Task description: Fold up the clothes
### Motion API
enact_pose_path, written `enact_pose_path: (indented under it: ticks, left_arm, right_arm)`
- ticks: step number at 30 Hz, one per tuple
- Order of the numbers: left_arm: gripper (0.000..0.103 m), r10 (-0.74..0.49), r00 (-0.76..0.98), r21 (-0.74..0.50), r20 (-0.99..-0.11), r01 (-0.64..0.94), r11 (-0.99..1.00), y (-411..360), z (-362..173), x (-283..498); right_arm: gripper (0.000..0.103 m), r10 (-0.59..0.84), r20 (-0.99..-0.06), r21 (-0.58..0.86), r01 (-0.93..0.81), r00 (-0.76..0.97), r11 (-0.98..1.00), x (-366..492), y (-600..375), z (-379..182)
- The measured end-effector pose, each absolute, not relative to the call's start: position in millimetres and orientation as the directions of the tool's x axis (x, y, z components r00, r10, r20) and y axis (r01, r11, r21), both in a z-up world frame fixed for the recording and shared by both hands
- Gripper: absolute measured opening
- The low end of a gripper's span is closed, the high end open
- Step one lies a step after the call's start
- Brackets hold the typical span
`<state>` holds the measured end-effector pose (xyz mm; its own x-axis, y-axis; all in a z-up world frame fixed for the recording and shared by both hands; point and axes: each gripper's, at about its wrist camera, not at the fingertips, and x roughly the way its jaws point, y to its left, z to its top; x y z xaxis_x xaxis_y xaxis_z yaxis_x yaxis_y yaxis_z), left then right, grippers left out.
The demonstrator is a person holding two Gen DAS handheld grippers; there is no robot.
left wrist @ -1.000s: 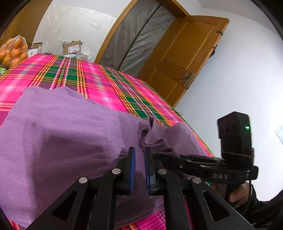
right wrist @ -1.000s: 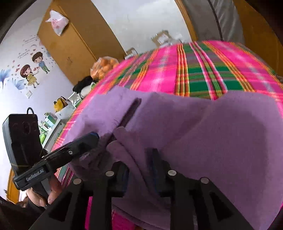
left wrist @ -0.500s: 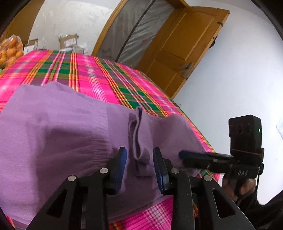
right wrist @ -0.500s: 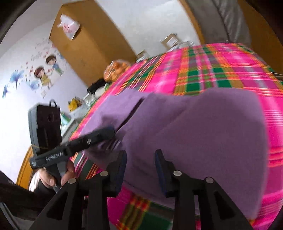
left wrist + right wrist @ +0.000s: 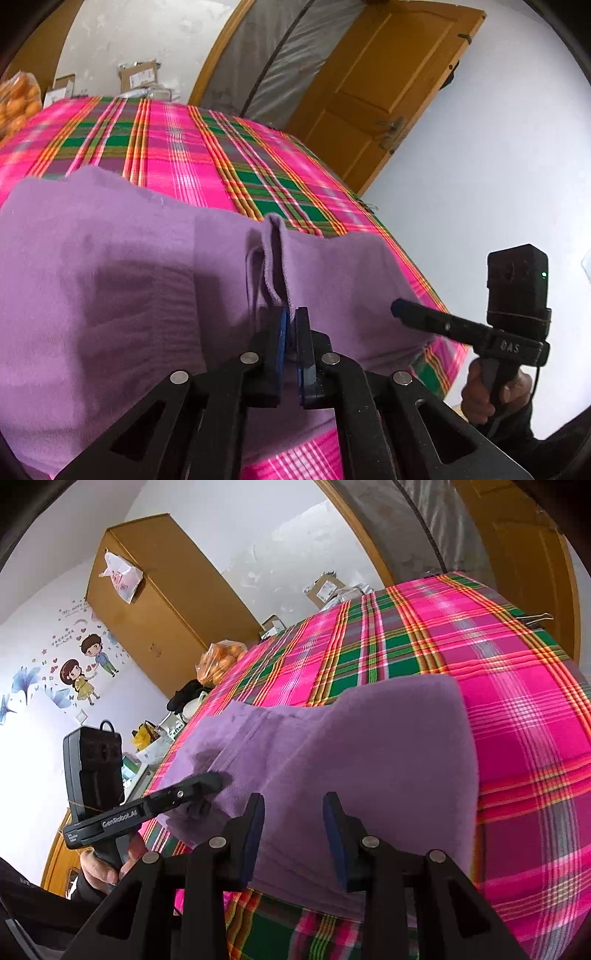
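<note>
Purple fleece garment (image 5: 122, 280): your left gripper (image 5: 290, 325) pinches raised fold at near hem; right gripper (image 5: 293, 808) fingers apart, empty, just above near-right edge.

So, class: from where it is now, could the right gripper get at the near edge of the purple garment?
Probably yes: the right gripper hangs open over the purple garment, nothing between.

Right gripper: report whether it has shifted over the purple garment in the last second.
Yes. The right gripper shifted right along the purple garment, away from the left gripper.
</note>
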<state>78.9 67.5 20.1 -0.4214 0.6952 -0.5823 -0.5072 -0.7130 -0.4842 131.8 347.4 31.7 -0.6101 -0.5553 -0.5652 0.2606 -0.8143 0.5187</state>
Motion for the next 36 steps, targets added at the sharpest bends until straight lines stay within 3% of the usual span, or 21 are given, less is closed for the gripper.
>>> enact_pose_path:
  ticks: [6, 8, 10, 13, 17, 21, 23, 28, 33, 36]
  left_arm:
    - [0.009, 0.646, -0.437, -0.422, -0.626, -0.507, -0.752, 65.9, 17.8, 85.8]
    - [0.029, 0.639, -0.461, -0.388, -0.616, -0.529, -0.755, 69.6, 26.7, 87.2]
    - [0.038, 0.644, -0.471, -0.39, -0.602, -0.531, -0.753, 72.3, 31.9, 82.1]
    - [0.04, 0.633, -0.465, -0.402, -0.619, -0.504, -0.764, 80.1, 29.9, 61.9]
    - [0.04, 0.589, -0.431, -0.398, -0.684, -0.456, -0.796, 95.3, 17.7, 39.9]
    - [0.038, 0.604, -0.43, -0.379, -0.671, -0.501, -0.778, 108.1, 19.8, 42.3]
    - [0.009, 0.594, -0.445, -0.362, -0.67, -0.503, -0.785, 109.3, 20.6, 43.8]
    - [0.007, 0.628, -0.462, -0.415, -0.626, -0.484, -0.77, 96.4, 24.1, 47.8]
    - [0.007, 0.625, -0.442, -0.426, -0.643, -0.471, -0.772, 92.4, 13.8, 43.3]
    - [0.008, 0.63, -0.441, -0.421, -0.64, -0.484, -0.767, 93.4, 19.5, 45.8]
  right_arm:
    - [0.035, -0.543, -0.563, 0.522, 0.241, -0.623, -0.818, 129.1, 356.5, 31.5]
    - [0.035, -0.542, -0.564, 0.523, 0.238, -0.624, -0.818, 127.5, 357.3, 31.2]
    - [0.034, -0.545, -0.559, 0.525, 0.241, -0.625, -0.816, 126.9, 357.8, 31.3]
    - [0.035, -0.547, -0.554, 0.527, 0.245, -0.627, -0.814, 127.1, 357.8, 31.4]
    - [0.035, -0.54, -0.552, 0.526, 0.237, -0.635, -0.817, 127.9, 361.5, 31.7]
    - [0.034, -0.523, -0.548, 0.529, 0.214, -0.653, -0.821, 128.9, 371.2, 31.8]
    - [0.035, -0.513, -0.545, 0.533, 0.199, -0.663, -0.823, 128.9, 376.7, 31.8]
    - [0.035, -0.491, -0.523, 0.535, 0.181, -0.696, -0.825, 131.1, 387.3, 35.0]
    - [0.034, -0.453, -0.542, 0.526, 0.135, -0.708, -0.84, 124.3, 393.8, 28.6]
    - [0.026, -0.425, -0.584, 0.518, 0.085, -0.692, -0.851, 118.0, 397.0, 18.6]
